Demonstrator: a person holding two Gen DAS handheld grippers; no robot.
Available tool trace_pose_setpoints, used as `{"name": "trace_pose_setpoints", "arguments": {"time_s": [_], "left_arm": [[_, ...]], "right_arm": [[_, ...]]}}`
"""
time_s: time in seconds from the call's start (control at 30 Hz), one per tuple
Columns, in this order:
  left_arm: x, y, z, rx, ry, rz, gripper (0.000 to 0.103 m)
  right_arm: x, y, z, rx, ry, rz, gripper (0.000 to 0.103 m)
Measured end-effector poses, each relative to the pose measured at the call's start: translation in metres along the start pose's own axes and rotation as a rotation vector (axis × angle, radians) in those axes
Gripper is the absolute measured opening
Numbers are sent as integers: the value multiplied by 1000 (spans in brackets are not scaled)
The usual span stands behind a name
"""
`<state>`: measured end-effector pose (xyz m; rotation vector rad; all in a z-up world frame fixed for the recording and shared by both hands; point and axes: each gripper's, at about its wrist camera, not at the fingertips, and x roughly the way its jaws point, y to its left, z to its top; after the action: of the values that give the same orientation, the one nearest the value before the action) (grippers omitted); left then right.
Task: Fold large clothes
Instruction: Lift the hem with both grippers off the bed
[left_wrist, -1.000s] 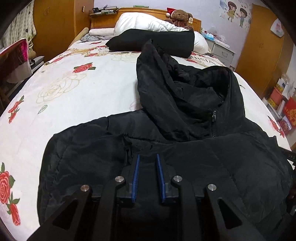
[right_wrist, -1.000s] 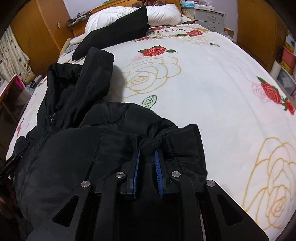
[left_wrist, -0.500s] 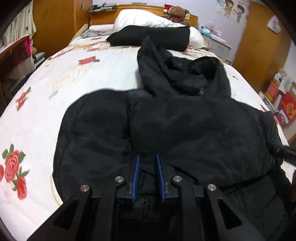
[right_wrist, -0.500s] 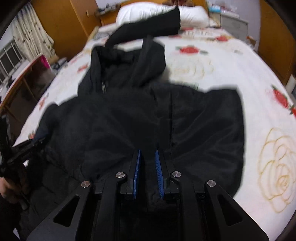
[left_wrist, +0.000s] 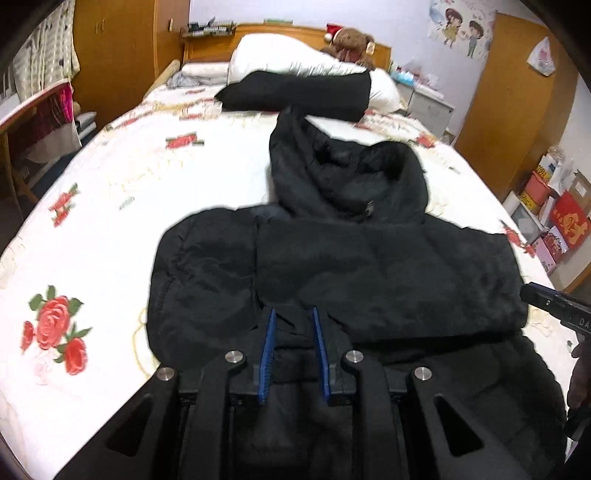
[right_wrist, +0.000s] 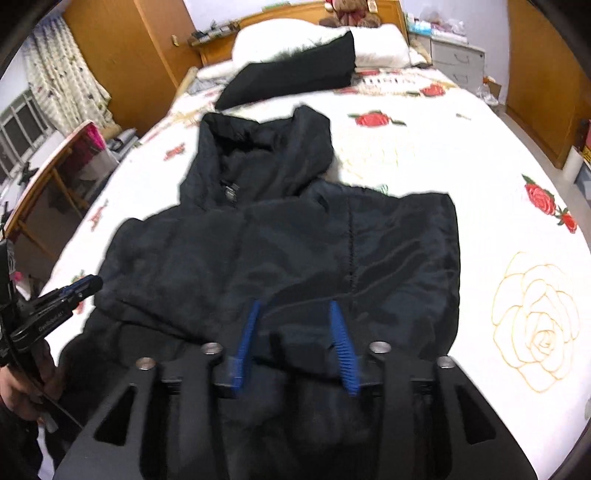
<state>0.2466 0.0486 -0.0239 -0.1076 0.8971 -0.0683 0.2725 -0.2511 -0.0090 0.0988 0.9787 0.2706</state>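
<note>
A black hooded padded jacket (left_wrist: 369, 266) lies on the bed, hood toward the pillows, its lower part folded up over the chest; it also shows in the right wrist view (right_wrist: 280, 251). My left gripper (left_wrist: 293, 321) sits low over the near folded edge with its blue pads narrowly apart, black cloth between them. My right gripper (right_wrist: 293, 314) hovers over the near edge with its blue pads spread wider, fabric lying under them. Each gripper shows in the other's view: the right one (left_wrist: 554, 310) and the left one (right_wrist: 62, 295).
The bed (left_wrist: 129, 177) has a white rose-print cover. A black garment (left_wrist: 303, 92) lies across white pillows (left_wrist: 280, 55) at the headboard, with a teddy bear (left_wrist: 351, 40). A desk and chair (right_wrist: 48, 173) stand on one side, a nightstand (right_wrist: 454, 59) and wardrobes on the other.
The jacket's lower part has been carried up and folded over the chest. Both grippers pulled back toward the near edge. The right gripper's pads have spread apart; the left's stay narrow.
</note>
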Motion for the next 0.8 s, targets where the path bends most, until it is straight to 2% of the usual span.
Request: {"name": "trace_pose_setpoints", "arguments": {"time_s": [0.13, 0.23, 0.43, 0.6, 0.8], "left_arm": [[-32, -10, 4, 17, -42, -13, 30], [-47, -16, 11, 33, -68, -23, 32], [-56, -22, 30, 64, -95, -38, 41], [-39, -19, 58, 72, -98, -40, 44], [3, -16, 98, 86, -86, -32, 47]], "right_arm": [[-31, 17, 2, -13, -48, 33, 44], [-48, 24, 9, -13, -76, 53, 44], [-61, 37, 32, -25, -111, 51, 45], [-46, 44, 56, -70, -100, 27, 45], [-12, 50, 94, -114, -98, -1, 45]]}}
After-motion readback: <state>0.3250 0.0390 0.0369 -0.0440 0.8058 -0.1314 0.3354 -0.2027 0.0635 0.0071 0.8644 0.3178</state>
